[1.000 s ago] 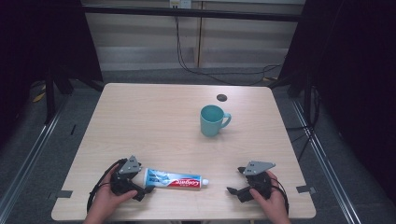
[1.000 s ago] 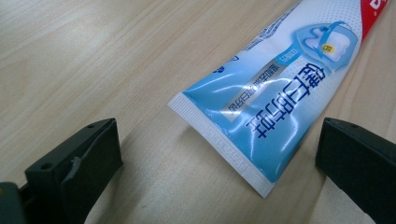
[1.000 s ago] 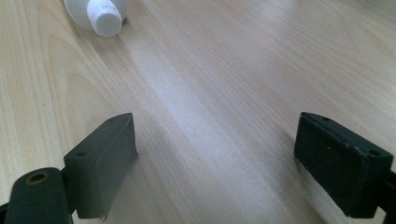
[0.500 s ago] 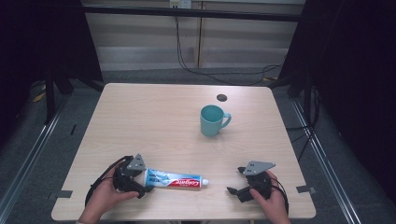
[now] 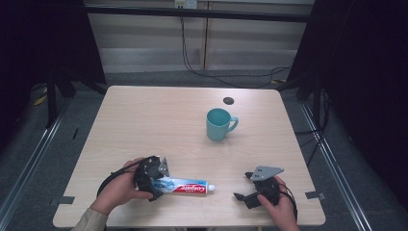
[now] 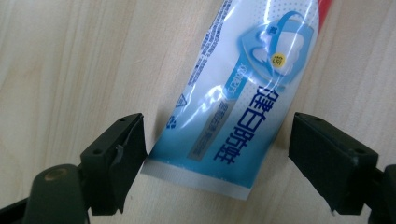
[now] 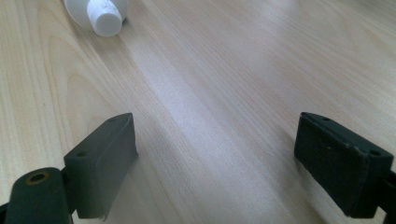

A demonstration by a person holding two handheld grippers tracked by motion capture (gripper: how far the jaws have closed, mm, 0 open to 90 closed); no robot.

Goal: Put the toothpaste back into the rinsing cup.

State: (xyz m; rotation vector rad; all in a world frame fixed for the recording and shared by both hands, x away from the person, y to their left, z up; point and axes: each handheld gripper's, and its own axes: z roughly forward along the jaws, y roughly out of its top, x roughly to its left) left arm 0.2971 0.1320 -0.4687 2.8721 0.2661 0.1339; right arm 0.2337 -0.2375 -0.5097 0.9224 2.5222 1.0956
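A blue-and-white toothpaste tube (image 5: 185, 186) lies flat near the table's front edge, white cap to the right. My left gripper (image 5: 159, 181) straddles its crimped tail. In the left gripper view the tail (image 6: 233, 116) lies between the jaws; these have just been closing, the left pad at the tube's edge and a gap at the right pad. My left gripper (image 6: 217, 142) counts as open. My right gripper (image 5: 242, 186) rests on the table right of the cap, open with bare wood between its jaws (image 7: 215, 140). The cap (image 7: 106, 21) shows at top left there.
A teal mug (image 5: 219, 124) stands upright behind the tube, handle to the right. A small dark round spot (image 5: 228, 100) sits near the far edge of the wooden table (image 5: 144, 120). Dark floor and rails surround the table.
My left gripper has slid right and lifted slightly, so its jaws now reach over the tube's tail and stand narrower. The right gripper, the tube and the mug have not moved.
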